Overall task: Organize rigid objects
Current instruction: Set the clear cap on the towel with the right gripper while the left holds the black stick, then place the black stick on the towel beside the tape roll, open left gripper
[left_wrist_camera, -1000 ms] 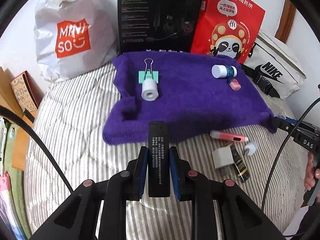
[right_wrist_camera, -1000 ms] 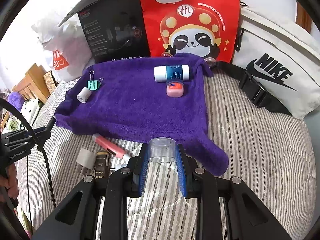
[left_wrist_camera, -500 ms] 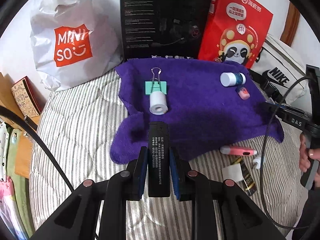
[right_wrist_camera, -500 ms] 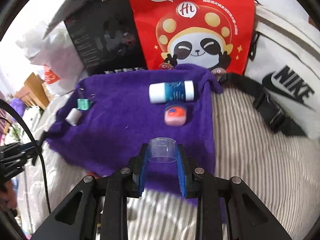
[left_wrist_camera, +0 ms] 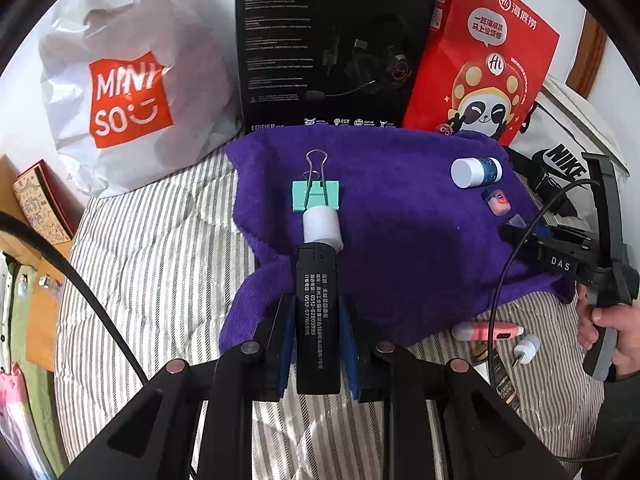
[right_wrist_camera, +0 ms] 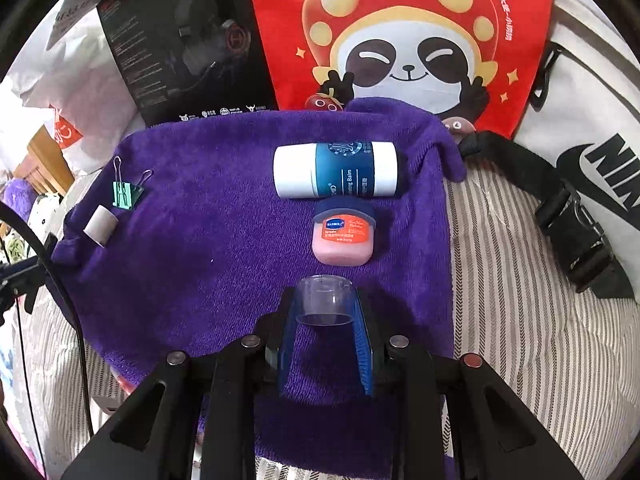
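My left gripper (left_wrist_camera: pixel 316 320) is clamped on a black lighter (left_wrist_camera: pixel 317 320), poised just before the white roll (left_wrist_camera: pixel 322 229) and green binder clip (left_wrist_camera: pixel 316 196). My right gripper (right_wrist_camera: pixel 325 320) is closed on a clear cap (right_wrist_camera: pixel 325 300), directly before the pink jar (right_wrist_camera: pixel 344 236) and balm stick (right_wrist_camera: pixel 336 176). Four items already lie in two columns on the purple towel (right_wrist_camera: pixel 208 280). Remaining off the towel: a pink pen (left_wrist_camera: pixel 488 331), a small white plug (left_wrist_camera: pixel 527 348), and more partly hidden items.

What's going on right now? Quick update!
Left gripper shut on black lighter. Right gripper shut on clear cap, over purple towel. Nothing blocking.
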A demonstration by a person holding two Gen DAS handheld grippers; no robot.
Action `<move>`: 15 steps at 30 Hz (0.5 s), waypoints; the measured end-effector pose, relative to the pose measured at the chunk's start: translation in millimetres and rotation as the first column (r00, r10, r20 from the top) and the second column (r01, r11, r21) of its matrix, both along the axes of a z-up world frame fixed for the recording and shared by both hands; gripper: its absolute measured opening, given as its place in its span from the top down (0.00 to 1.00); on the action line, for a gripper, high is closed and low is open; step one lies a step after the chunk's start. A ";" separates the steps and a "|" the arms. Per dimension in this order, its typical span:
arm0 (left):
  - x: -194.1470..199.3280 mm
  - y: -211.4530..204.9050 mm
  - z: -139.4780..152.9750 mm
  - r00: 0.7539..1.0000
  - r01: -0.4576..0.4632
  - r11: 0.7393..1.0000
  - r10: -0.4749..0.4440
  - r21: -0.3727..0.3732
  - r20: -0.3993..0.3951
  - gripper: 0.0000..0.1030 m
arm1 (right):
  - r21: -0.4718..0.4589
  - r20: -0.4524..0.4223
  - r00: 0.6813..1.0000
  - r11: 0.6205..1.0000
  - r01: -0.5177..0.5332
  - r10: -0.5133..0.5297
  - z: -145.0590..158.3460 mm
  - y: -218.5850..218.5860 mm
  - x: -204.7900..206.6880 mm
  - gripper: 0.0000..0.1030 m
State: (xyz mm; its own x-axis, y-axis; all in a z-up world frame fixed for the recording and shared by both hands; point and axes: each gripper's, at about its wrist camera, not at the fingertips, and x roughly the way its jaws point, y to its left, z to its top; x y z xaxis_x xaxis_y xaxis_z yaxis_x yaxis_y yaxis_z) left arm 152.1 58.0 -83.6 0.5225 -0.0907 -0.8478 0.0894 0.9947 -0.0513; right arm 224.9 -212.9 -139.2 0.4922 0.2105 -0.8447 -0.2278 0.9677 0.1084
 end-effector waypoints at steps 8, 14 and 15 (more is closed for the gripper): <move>18.3 -13.0 -4.6 0.999 0.047 0.998 -0.047 -0.051 -0.014 0.80 | 0.006 -0.010 0.999 0.999 -0.043 0.043 2.1 2.0 -2.8 0.51; 35.1 -25.5 -17.9 0.995 0.086 0.993 -0.090 -0.081 -0.038 0.80 | -0.012 0.023 0.999 1.000 -0.024 0.024 12.1 1.7 -13.5 0.41; 37.2 -27.2 -21.0 0.995 0.089 0.993 -0.093 -0.080 -0.044 0.80 | -0.004 0.029 0.999 1.000 -0.016 0.016 14.9 -0.4 -17.1 0.41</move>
State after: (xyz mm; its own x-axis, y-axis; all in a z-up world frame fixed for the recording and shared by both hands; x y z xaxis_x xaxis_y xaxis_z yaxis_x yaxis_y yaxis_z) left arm 189.3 30.7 -104.6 0.4684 -0.2024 -0.8600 0.1752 0.9754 -0.1342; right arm 207.8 -213.2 -124.2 0.5130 0.2151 -0.8310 -0.2459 0.9643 0.0978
